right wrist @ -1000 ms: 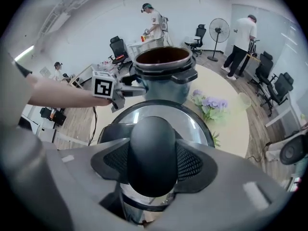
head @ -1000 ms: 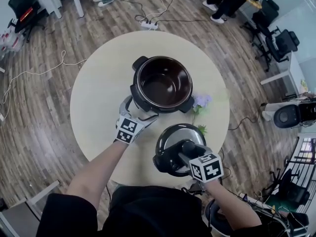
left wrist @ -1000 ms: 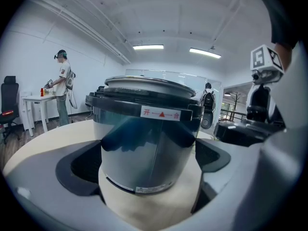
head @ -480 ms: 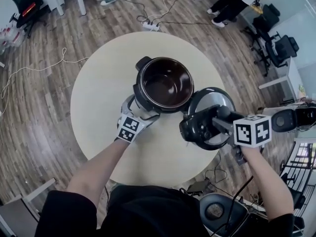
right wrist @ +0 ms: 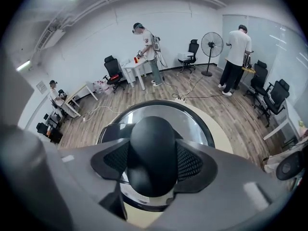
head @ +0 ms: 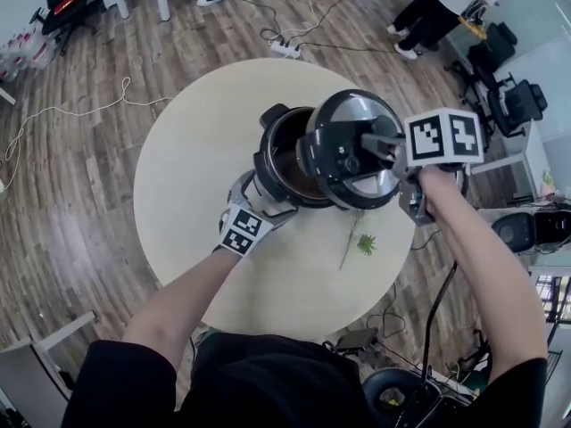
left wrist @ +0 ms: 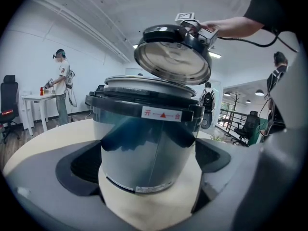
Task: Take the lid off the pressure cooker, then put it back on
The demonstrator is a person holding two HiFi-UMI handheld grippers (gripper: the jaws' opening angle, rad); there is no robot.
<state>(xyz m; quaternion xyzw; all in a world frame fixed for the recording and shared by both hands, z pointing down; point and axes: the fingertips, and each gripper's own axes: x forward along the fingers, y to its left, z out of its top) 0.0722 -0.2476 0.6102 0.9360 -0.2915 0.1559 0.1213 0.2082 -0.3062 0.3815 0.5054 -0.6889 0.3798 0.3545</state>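
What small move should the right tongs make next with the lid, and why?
Probably level the lid and lower it over the cooker. The right tongs grip its knob, and it hangs tilted above the open rim, offset to one side, while the left tongs brace the cooker body.

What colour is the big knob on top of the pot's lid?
Black. The knob shows best in the right gripper view.
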